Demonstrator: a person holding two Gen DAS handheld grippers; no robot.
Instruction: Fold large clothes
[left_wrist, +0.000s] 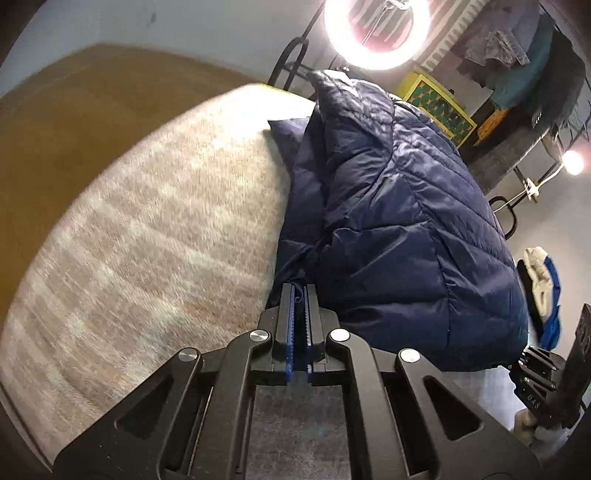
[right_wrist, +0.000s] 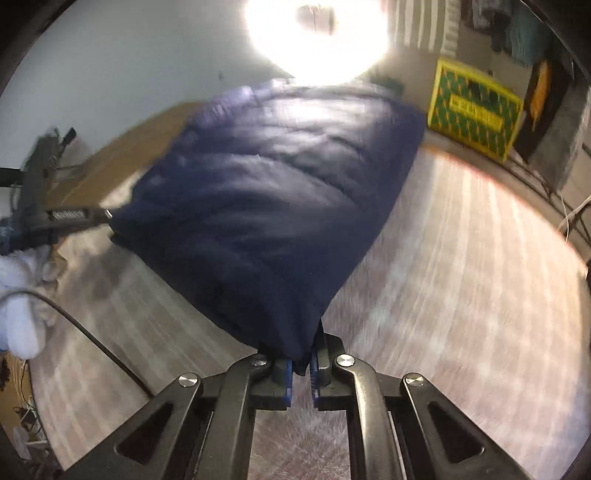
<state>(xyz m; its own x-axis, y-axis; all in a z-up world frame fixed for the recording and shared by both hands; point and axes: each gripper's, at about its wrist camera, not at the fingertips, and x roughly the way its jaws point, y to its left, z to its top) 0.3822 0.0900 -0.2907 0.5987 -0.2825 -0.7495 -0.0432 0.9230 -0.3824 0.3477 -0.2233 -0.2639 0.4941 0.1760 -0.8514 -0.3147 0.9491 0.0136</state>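
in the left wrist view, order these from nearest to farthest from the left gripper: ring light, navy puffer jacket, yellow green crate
1. navy puffer jacket: its edge is pinched in the left gripper, bulk to the right.
2. yellow green crate: behind the jacket, upper right.
3. ring light: top of the view, probably farthest, though close to the crate.

So the jacket (left_wrist: 388, 221) sits on the carpet (left_wrist: 147, 221), edge pinched in the left hand-held gripper (left_wrist: 299, 314) at 6 o'clock. Ring light (left_wrist: 376, 33) at 12, crate (left_wrist: 436, 107) at 1, right hand-held gripper (left_wrist: 535, 373) around 4.
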